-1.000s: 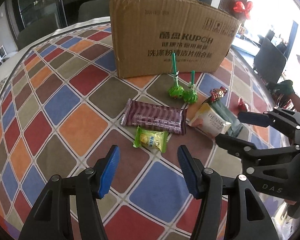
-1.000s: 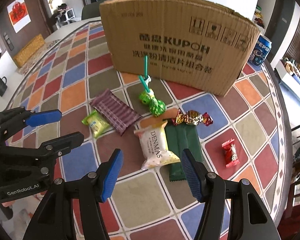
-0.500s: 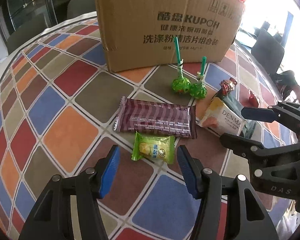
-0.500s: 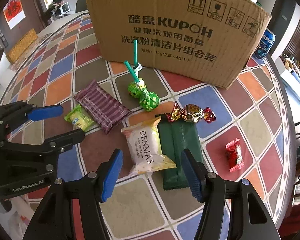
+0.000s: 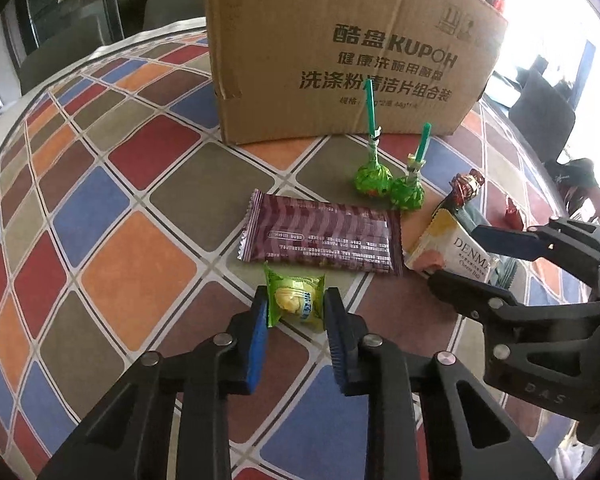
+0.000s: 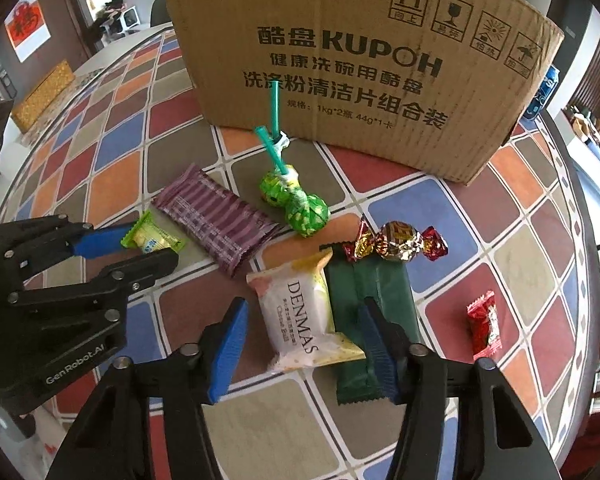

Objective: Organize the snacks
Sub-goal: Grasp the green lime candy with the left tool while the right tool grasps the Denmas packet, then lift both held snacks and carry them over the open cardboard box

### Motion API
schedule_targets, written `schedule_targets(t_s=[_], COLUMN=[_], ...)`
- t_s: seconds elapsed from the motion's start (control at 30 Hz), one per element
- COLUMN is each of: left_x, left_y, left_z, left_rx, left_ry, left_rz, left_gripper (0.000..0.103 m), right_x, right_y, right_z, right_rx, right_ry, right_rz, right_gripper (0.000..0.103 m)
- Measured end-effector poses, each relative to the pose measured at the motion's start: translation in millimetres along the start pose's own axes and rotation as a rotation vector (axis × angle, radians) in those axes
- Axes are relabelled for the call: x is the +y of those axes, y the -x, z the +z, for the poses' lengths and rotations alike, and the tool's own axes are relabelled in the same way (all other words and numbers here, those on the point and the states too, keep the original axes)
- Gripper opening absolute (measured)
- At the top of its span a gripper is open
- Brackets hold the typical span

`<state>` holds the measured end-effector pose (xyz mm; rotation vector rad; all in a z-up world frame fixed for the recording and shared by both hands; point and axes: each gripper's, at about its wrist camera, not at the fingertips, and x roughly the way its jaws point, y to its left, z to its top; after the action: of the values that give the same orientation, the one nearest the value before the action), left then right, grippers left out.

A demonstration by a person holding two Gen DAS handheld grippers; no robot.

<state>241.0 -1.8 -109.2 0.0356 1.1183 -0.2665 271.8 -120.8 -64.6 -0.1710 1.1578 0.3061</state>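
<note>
Both jaws narrower vs. before: L gripper (image 5: 296,306) on green candy (image 5: 298,303).

I note a round bench (image 5: 140,264) in chequered cloth, dark chairs (image 5: 548,104) at two o'clock, bright daylight behind.

The counter (image 5: 140,264) wears a diamond patchwork of orange, blue, red, brown and olive, lined in white. The cardboard box (image 6: 360,60) is plain tan with black print. Two lollipops (image 6: 296,200) shine bright green on teal sticks. One wafer pack (image 5: 320,240) is maroon-striped, another wrapper (image 6: 372,304) dark green, the small candy (image 5: 296,300) lime with yellow.
</note>
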Motion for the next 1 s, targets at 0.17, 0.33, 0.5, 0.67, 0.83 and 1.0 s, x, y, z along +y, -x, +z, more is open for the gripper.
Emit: schedule_targets(t_s=[0.17,0.33,0.5,0.67,0.83,1.0], left_x=[2.9,2.1,-3.2,-6.6,-11.1,-14.7], left_y=[5.1,10.2,17.8,30.6,45.6,63.8], left_z=[-1.9,-4.1,-7.0,-6.7,-4.3,0.2], left_rx=[-0.016,-0.024,-0.039,-0.068,-0.100,-0.147], left_ry=[0.026,0.041,0.044,0.058,0.059,0.051], left_rz=[-0.012,-0.024,-0.039,-0.058,-0.067,-0.069], left_gripper=[0.019,0.019,0.019,0.019,0.019,0.019], right_x=[4.6,4.2,1.2,-1.6,-1.9,-3.6], right_y=[-0.3,-0.3,7.1,19.4,33.0,48.5], right_z=[0.6,0.0,-1.3,-4.1,-5.4,-2.9], right_rx=[-0.013,-0.019,-0.040,-0.062,-0.092,-0.131], right_ry=[0.025,0.020,0.002,-0.013,-0.027,-0.036], right_rz=[-0.025,-0.015,-0.001,0.019,0.034,0.039], right_gripper=[0.035,0.031,0.030,0.030,0.030,0.030])
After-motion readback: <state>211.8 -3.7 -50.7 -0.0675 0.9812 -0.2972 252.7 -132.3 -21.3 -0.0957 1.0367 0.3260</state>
